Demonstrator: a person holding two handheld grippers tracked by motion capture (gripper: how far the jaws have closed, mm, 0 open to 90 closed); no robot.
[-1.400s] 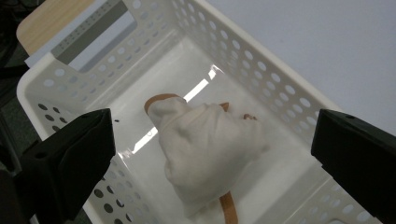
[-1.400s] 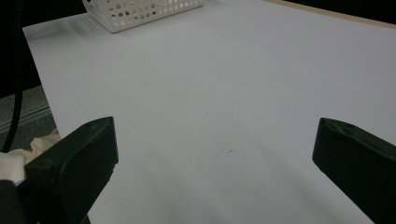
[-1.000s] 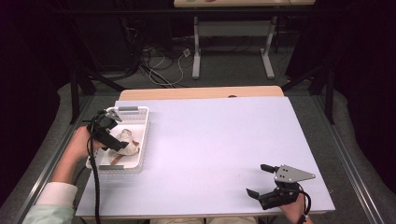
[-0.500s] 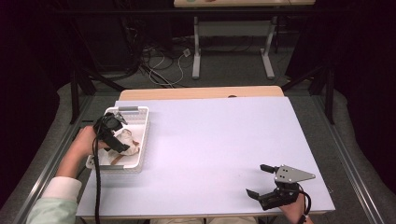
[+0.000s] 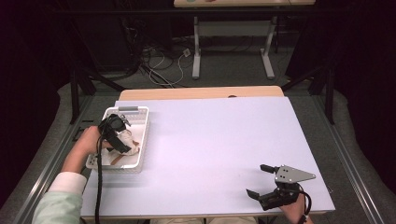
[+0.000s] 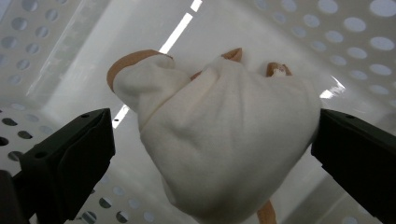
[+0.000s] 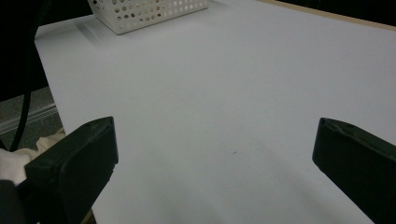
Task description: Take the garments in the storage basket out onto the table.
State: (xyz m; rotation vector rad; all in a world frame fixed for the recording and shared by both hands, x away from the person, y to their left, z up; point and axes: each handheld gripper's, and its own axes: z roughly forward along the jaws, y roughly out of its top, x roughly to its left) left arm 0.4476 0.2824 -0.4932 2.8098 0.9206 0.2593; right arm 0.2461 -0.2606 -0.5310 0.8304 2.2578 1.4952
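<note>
Here the left gripper [image 5: 125, 135] reaches down into the white perforated basket [image 5: 140, 140] at the left edge of the table [image 5: 215, 140], a hand [image 5: 86, 142] behind it. In the left gripper view its two black jaws stand wide apart, one at each lower corner, and the bundle of cloth [image 6: 224, 140] lies between them. The right jaw's inner face sits right at the edge of the bundle, though whether it touches cannot be told; the left jaw is clear of it, with basket floor showing between. Nothing is clamped.

The bundle rests on the floor of the basket. In the left gripper view its long axis runs on a slant, from a folded lobe at the upper left down to a rounded bulge at the lower right, so it lies across the gap between the jaws and not along them. It is cream-white, soft and fleecy, gathered into rounded folds. Tan strips [image 6: 126, 63] peep out at its upper edge, and one more at the bottom. From the high view it shows as a pale heap [image 5: 128, 149] with brownish streaks, partly under the gripper.

The right gripper [image 5: 264, 182] sits at the near right of the table, low over the bare surface, its jaws wide apart and holding nothing.
</note>
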